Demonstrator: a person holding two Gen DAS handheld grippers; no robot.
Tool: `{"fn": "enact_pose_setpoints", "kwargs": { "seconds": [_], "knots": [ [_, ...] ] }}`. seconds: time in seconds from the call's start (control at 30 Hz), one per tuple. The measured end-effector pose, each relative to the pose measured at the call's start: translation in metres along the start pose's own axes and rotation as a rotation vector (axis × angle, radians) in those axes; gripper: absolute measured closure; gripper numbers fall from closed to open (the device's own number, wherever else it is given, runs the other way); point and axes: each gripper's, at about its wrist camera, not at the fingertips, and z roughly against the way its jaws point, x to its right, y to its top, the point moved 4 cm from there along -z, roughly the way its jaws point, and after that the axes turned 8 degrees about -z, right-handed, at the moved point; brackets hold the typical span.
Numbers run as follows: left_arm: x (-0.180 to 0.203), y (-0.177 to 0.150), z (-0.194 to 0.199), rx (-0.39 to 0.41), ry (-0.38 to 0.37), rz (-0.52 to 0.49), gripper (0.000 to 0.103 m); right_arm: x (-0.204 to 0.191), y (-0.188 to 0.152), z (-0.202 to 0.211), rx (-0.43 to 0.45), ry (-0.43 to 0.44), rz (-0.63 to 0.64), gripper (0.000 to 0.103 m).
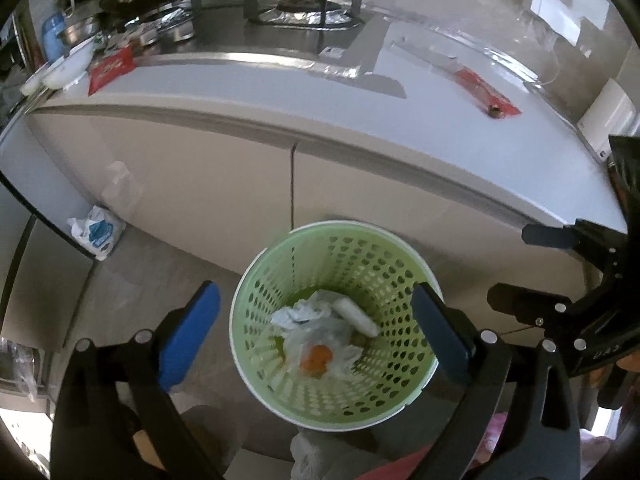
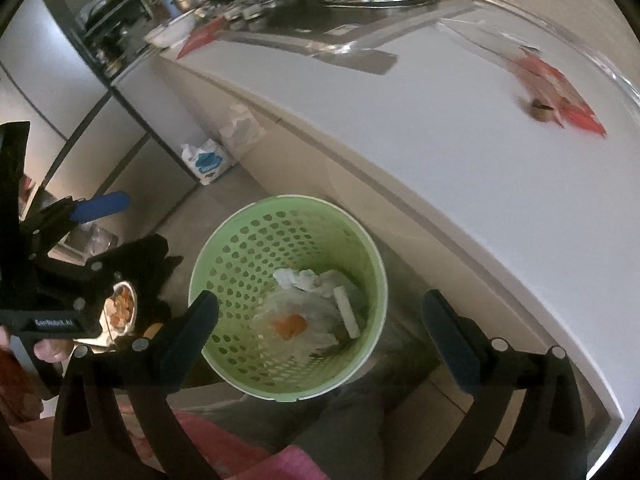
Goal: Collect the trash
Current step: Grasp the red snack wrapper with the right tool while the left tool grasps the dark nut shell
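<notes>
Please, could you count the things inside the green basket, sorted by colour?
In the green basket:
White: 3 (crumpled paper, thin plastic bag, stick-shaped piece)
Orange: 1 (orange scrap)
Total: 4 that I can tell apart; more may be hidden under the bag.

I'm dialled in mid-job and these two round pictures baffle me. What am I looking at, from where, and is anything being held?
No robot here: a person holds a hand-held gripper in each hand, each with a fisheye camera looking along its fingers. One picture is from the left gripper, the other from the right gripper. Both point down into a green perforated bin on the floor by a white counter. In the bin lie crumpled plastic, an orange scrap and a white stick. A red wrapper lies on the counter and a white bag on the floor. Both grippers are open; nothing is held.
</notes>
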Motion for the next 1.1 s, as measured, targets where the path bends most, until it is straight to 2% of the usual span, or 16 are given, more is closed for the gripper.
{"fn": "enact_pose_setpoints", "kwargs": {
  "seconds": [0.23, 0.53, 0.73, 0.87, 1.1],
  "knots": [
    [0.015, 0.036, -0.003, 0.029, -0.024, -0.055, 0.010, 0.030, 0.012, 0.019, 0.039, -0.041, -0.056, 0.002],
    [0.048, 0.106, -0.022, 0.068, -0.073, -0.176, 0.008, 0.091, 0.047, 0.041, 0.100, -0.135, -0.137, 0.002],
    [0.074, 0.151, -0.041, 0.082, -0.102, -0.245, 0.008, 0.134, 0.083, 0.041, 0.124, -0.187, -0.167, 0.002],
    [0.092, 0.184, -0.059, 0.086, -0.118, -0.279, 0.008, 0.159, 0.110, 0.034, 0.131, -0.191, -0.171, 0.002],
    [0.112, 0.222, -0.081, 0.075, -0.126, -0.275, 0.008, 0.197, 0.163, 0.011, 0.115, -0.182, -0.120, 0.002]
  ]
}}
